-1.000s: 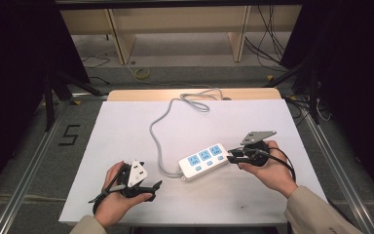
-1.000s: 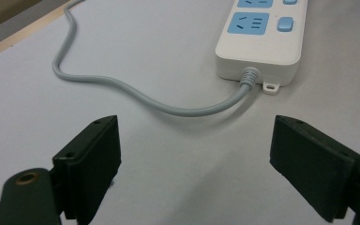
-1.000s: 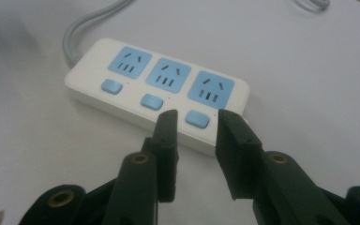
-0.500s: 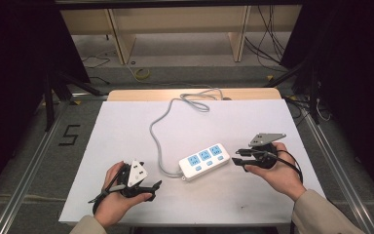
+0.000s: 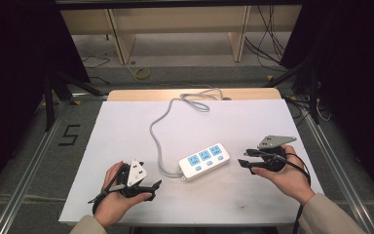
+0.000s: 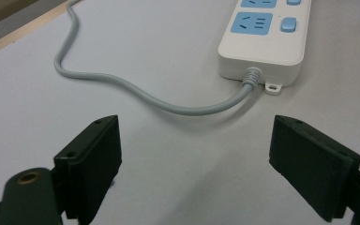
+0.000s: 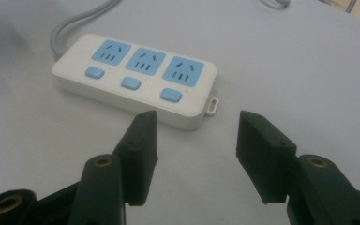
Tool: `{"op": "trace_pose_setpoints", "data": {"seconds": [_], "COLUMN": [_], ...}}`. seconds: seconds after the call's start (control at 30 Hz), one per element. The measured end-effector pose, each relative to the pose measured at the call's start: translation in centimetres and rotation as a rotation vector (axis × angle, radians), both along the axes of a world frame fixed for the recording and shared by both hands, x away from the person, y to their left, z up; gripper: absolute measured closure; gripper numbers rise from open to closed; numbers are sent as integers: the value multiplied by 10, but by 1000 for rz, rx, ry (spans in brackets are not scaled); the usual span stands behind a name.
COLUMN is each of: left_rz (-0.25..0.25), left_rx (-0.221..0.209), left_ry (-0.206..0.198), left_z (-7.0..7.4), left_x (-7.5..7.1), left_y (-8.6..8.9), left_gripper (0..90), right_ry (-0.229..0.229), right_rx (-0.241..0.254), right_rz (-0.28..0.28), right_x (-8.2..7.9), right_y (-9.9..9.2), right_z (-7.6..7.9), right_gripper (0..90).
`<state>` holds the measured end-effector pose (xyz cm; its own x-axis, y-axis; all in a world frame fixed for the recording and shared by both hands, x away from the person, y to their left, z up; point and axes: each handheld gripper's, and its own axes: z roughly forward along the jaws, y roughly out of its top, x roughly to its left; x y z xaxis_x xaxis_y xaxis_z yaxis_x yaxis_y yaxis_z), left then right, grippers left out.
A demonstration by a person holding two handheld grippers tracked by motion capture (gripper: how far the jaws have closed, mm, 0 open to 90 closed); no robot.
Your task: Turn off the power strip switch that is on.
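Change: right gripper (image 5: 247, 159) has drawn back from the power strip (image 5: 204, 161) toward the counter's right side, and its jaws have just been opening with nothing between them; the strip and the left gripper (image 5: 151, 187) sit where they did.
Right fingers: spread fairly wide and empty in the right gripper view, pointing at the strip's free short end (image 7: 206, 105), a little short of it.
Left fingers: wide apart in the left gripper view, holding nothing; the grey cable (image 6: 122, 84) curves across the counter (image 5: 126, 126) ahead of them.
Power strip: lies flat near the counter's middle, between the two grippers, sockets and blue switches facing up; its cable leaves the end nearer the left gripper and loops away to the far edge.
Step in hand: judged as letting go and resetting after a nudge or placement of the strip.
Doing it well: keep the right fingers clear of the small mounting tab (image 7: 212, 105) while backing off, so the strip is not dragged; for any regrasp, close across the narrow body rather than on the switches, and leave the cable slack.
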<state>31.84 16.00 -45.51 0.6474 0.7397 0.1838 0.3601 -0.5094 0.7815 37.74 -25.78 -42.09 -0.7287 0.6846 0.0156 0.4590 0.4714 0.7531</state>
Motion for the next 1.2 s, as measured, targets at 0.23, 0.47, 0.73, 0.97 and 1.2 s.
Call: {"op": "trace_pose_setpoints", "data": {"seconds": [0.23, 0.47, 0.73, 0.97, 1.2], "left_rz": [0, 0, 2, 4, 2], "left_rx": [3, 5, 4, 3, -1], "left_ry": [3, 5, 8, 9, 9], "left_z": [0, -1, -1, -1, -1], "left_x": [0, 0, 0, -1, -1], "left_y": [0, 1, 1, 2, 1], "left_gripper": [167, 166, 165, 165, 165], "right_ry": [1, -9, -17, -14, -16], "right_rx": [19, 33, 59, 69, 73], "right_rz": [0, 2, -10, -14, -17], "right_x": [-9, -19, -30, -37, -42], "right_y": [-7, -15, -25, -31, -35], "right_z": [-3, -5, -8, -14, -18], "right_gripper": [435, 389, 363, 349, 344]}}
